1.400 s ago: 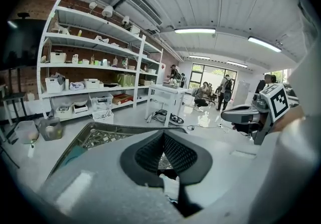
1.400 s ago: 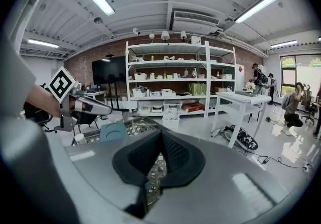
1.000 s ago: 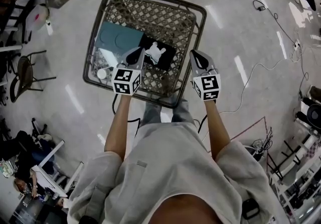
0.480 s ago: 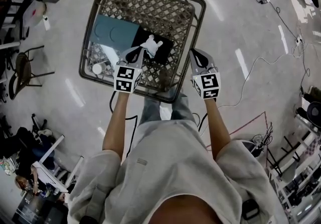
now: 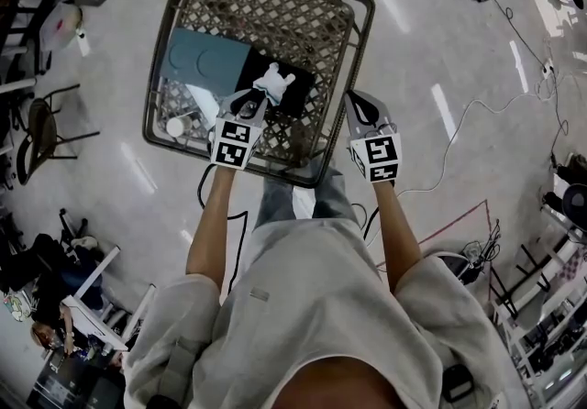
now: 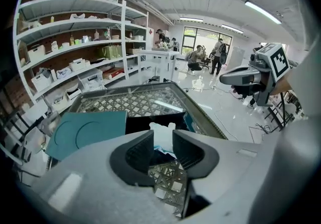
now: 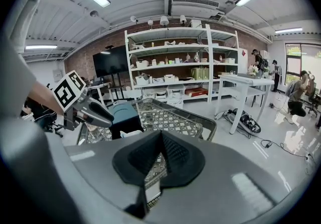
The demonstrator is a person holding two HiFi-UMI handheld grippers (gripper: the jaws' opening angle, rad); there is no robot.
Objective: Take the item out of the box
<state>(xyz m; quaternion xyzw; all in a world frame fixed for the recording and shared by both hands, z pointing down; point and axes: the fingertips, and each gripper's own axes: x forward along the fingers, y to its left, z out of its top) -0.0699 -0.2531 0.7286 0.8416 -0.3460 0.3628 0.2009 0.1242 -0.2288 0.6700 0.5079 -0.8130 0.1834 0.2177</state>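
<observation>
1. The left gripper (image 5: pixel 248 103) is held over the near edge of the wire basket (image 5: pixel 362 40). Its jaws are opening, and nothing is pressed by them.
2. The white item (image 5: pixel 273 82) is seen through the gap between those jaws, lying on a black pad (image 5: pixel 301 93) near the basket's middle.
3. A teal board (image 5: pixel 202 59) is laid along the basket's left side.
4. The right gripper (image 5: pixel 359 105) is held clenched and empty at the near right corner.

Held out forward side by side, the left tongs (image 5: pixel 247 104) were opening, a white item (image 5: pixel 273 83) between their jaws; the right tongs (image 5: pixel 359 105) were closed, empty
</observation>
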